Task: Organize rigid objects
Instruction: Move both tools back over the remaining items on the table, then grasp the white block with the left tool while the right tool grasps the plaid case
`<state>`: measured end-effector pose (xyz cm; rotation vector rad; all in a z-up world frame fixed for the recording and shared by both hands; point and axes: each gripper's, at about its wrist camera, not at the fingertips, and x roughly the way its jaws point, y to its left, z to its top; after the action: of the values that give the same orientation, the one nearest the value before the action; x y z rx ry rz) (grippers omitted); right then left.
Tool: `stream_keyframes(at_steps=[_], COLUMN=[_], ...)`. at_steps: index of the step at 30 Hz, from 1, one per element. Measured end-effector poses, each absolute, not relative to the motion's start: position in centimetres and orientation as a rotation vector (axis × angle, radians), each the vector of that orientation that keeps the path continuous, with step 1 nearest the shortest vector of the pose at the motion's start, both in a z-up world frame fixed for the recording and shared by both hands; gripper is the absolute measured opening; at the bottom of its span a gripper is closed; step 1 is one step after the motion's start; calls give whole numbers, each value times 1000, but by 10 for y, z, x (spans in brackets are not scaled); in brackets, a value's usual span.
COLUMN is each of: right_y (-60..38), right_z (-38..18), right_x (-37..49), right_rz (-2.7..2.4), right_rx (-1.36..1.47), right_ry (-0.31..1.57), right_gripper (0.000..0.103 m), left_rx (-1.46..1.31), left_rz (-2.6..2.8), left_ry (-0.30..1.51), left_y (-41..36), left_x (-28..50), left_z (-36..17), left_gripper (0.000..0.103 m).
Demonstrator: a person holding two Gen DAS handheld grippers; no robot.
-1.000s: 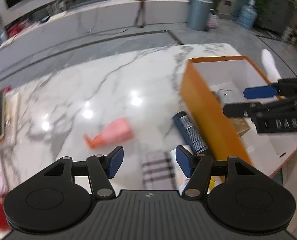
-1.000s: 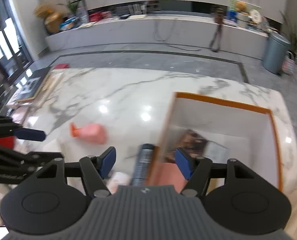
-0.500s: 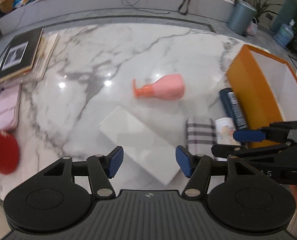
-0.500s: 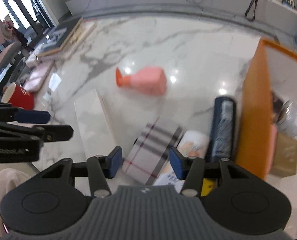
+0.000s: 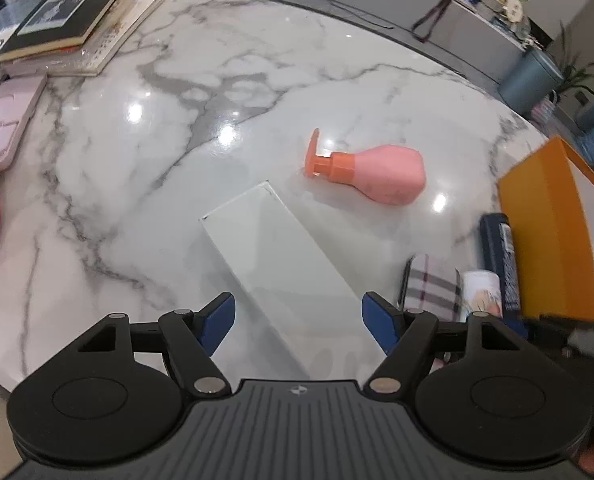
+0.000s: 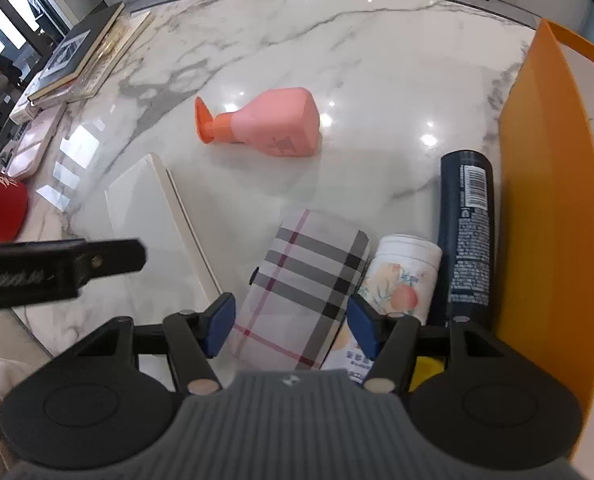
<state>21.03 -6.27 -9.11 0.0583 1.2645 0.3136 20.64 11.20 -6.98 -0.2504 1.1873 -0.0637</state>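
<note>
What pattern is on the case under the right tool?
Grey, black and red plaid on white; clearest in the right wrist view.

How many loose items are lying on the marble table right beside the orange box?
3, side by side: the dark blue can against the orange box, then the floral-print tube, then the plaid case. Something yellow under the right tool may be a fourth.

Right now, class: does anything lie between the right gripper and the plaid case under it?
Nothing visible does. The right gripper hangs over the plaid case with its jaws opening, one on each side, not pressing it. The white floral tube lies close beside the case, crowding one finger.
</note>
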Motion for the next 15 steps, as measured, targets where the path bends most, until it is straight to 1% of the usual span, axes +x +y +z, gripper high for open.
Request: stream_keyframes(at_steps=[2, 4, 7, 11, 15], right_y=[-59, -55, -51, -54, -51], right_z=[-94, -97, -98, -107, -113], right_x=[211, 212, 213, 220, 222], right_rz=[321, 327, 322, 312, 332], right_rx=[50, 31, -12, -12, 2], right_ry=[1277, 1284, 1279, 1301, 1298], right_gripper=[62, 67, 68, 71, 68], left_rx=[-272, -291, -264, -238, -213], left_rz=[-49, -43, -8, 36, 33], left_ry=[1197, 1210, 1218, 1246, 1257], left_y=[111, 108, 103, 101, 98], left_x=[212, 217, 225, 233, 236], left_z=[-74, -78, -82, -89, -96], left_gripper=[85, 85, 88, 88, 90])
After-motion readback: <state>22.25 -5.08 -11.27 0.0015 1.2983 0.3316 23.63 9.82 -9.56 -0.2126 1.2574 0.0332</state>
